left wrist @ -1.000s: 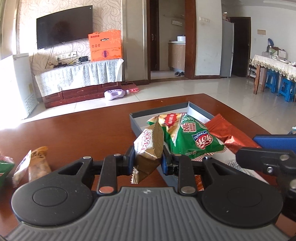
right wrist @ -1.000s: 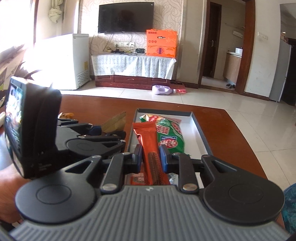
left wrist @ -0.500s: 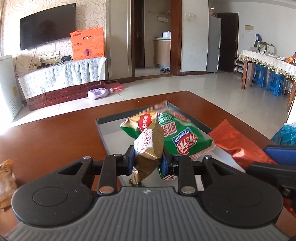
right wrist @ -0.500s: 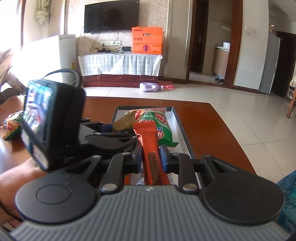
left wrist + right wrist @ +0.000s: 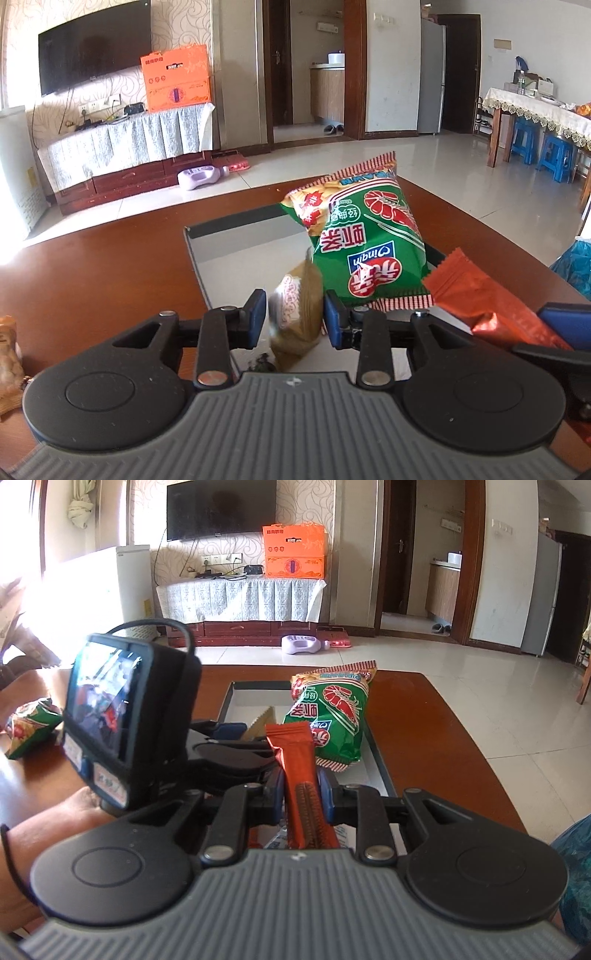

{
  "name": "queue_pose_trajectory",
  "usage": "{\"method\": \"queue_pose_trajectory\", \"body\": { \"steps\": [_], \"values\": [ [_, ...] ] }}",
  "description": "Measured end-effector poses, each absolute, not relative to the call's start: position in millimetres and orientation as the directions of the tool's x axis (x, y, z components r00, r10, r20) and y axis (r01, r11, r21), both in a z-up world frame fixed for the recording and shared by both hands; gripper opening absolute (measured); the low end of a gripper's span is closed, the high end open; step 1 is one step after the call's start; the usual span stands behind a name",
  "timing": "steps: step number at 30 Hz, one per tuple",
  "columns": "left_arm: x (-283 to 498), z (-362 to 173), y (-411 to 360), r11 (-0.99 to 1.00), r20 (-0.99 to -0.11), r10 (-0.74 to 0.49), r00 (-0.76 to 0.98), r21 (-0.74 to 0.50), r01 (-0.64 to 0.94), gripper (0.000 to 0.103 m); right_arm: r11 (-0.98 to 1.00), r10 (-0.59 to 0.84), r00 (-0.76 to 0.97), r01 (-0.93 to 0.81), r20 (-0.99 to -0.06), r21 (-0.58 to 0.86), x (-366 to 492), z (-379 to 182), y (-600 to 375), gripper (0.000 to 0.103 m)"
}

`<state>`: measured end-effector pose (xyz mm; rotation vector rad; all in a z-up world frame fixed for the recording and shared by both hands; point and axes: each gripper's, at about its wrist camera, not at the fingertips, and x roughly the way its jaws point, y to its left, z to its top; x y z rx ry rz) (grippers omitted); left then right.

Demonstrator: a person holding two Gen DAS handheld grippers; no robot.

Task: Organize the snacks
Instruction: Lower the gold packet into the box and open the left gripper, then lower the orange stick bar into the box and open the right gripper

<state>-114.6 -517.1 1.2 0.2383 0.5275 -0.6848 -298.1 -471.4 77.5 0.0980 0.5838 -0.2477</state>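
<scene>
Over the tray (image 5: 236,240) | my left gripper (image 5: 294,319) jaws have just been opening, gold snack packet (image 5: 297,314) loose between them | right gripper (image 5: 302,788) jaws pinch orange wafer bar (image 5: 301,771) | risk: packet may bounce onto tabletop (image 5: 92,280).

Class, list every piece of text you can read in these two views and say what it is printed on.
"Qinqin": on the green snack bag, printed upside down.
Chinese characters on the same bag: visible, not transcribed here.
Orange box by the television: lettering too small to read.
Orange-red wrapper: no readable text.
</scene>
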Motion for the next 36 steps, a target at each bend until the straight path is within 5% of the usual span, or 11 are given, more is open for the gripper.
{"method": "queue_pose_trajectory", "body": {
  "steps": [9, 36],
  "values": [
    [-129, 8, -502, 0.746, -0.513, -0.542, 0.666, 0.072, 0.662, 0.066, 0.962, -0.211, 0.802, 0.27, -0.558, 0.024, -298, 75, -473, 0.024],
    [-180, 37, -407, 0.741, -0.539, -0.544, 0.643, 0.05, 0.669, 0.066, 0.954, -0.198, 0.772, 0.294, -0.603, 0.063, -275, 59, -474, 0.024]
  ]
}}
